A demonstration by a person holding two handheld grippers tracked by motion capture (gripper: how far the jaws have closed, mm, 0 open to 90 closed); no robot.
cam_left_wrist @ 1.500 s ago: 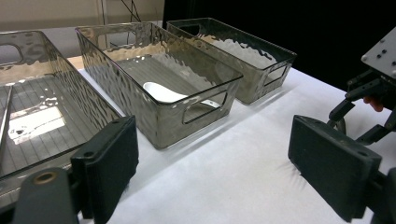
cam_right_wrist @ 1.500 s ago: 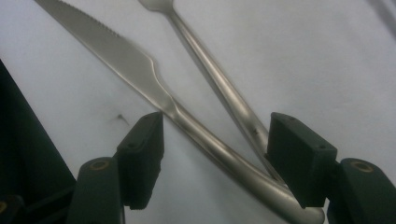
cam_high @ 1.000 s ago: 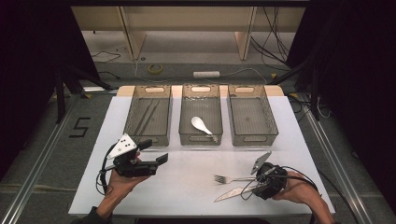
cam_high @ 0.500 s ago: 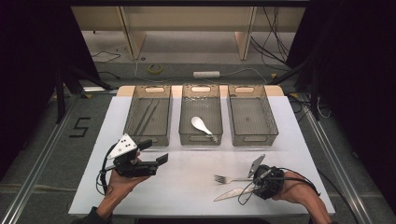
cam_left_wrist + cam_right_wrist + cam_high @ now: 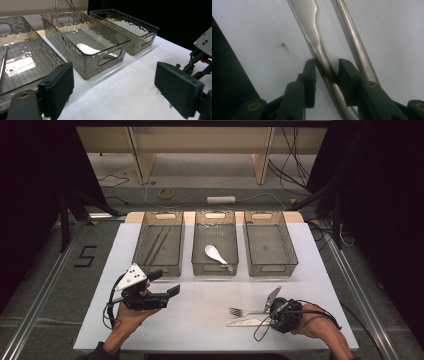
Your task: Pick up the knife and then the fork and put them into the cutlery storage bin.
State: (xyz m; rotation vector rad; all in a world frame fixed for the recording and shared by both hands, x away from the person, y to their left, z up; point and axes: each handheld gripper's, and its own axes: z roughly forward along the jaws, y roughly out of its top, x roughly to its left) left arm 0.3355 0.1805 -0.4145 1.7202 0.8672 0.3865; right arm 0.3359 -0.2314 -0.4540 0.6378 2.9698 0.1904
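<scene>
Single readable mark: digit "5" (image 5: 85, 256), dark tape strokes, set on grey floor left of worktop (image 5: 125, 245), between metal rail and worktop's left edge, seen in high view. No lettering, brand or label made out on three clear bins, cutlery, either tool or grey three-cornered plate; dots on plate are holes, not characters.

- Three bins stand in a row at the far side of my table (image 5: 200, 340): left bin (image 5: 159, 242), middle bin (image 5: 215, 242), right bin (image 5: 270, 242).
- A spoon (image 5: 216, 255) lies in the middle bin.
- Near me, at my right, a fork (image 5: 246, 311) lies just behind a knife (image 5: 246, 322).
- My right gripper (image 5: 326, 72) straddles the knife's handle; my left gripper (image 5: 167, 285) hovers before the left bin.
</scene>
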